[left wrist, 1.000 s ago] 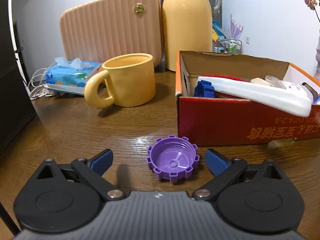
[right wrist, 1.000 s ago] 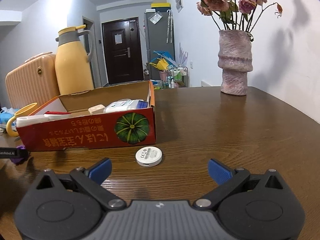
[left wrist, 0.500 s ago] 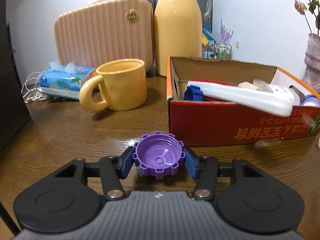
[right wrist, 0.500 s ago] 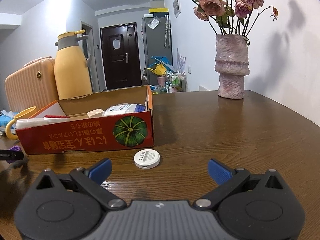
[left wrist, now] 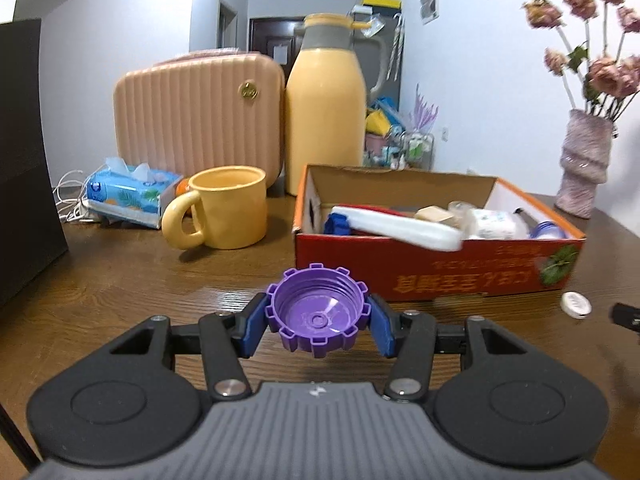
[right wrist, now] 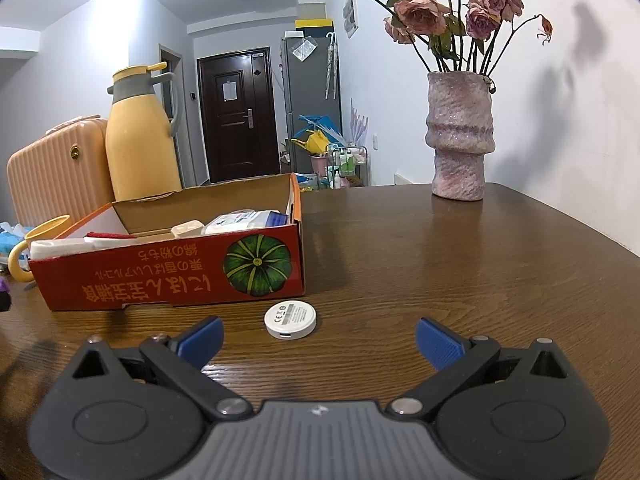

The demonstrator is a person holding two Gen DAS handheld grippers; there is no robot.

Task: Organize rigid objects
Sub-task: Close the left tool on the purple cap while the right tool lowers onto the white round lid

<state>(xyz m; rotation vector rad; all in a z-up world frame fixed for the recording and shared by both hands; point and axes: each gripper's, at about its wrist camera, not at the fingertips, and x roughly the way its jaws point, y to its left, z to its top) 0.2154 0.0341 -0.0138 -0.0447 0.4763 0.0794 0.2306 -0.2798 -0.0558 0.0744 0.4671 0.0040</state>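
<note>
My left gripper (left wrist: pixel 317 322) is shut on a purple toothed bottle cap (left wrist: pixel 316 312), open side up, held above the wooden table. Ahead and to the right stands an open red cardboard box (left wrist: pixel 472 268) with several items inside. The box also shows in the right wrist view (right wrist: pixel 172 276). My right gripper (right wrist: pixel 318 340) is open and empty, low over the table. A small white round disc (right wrist: pixel 291 319) lies just in front of it, between the fingers and the box; the disc also shows in the left wrist view (left wrist: pixel 576 304).
A yellow mug (left wrist: pixel 224 208), a blue tissue pack (left wrist: pixel 128 190), a yellow thermos jug (left wrist: pixel 326 116) and a peach ribbed case (left wrist: pixel 196 116) stand left of and behind the box. A pink vase with dried roses (right wrist: pixel 460 136) stands at the far right of the table.
My left gripper closed on the purple cap and lifted it off the table, rising and tilting up. My right gripper moved closer to the white disc and stayed open.
</note>
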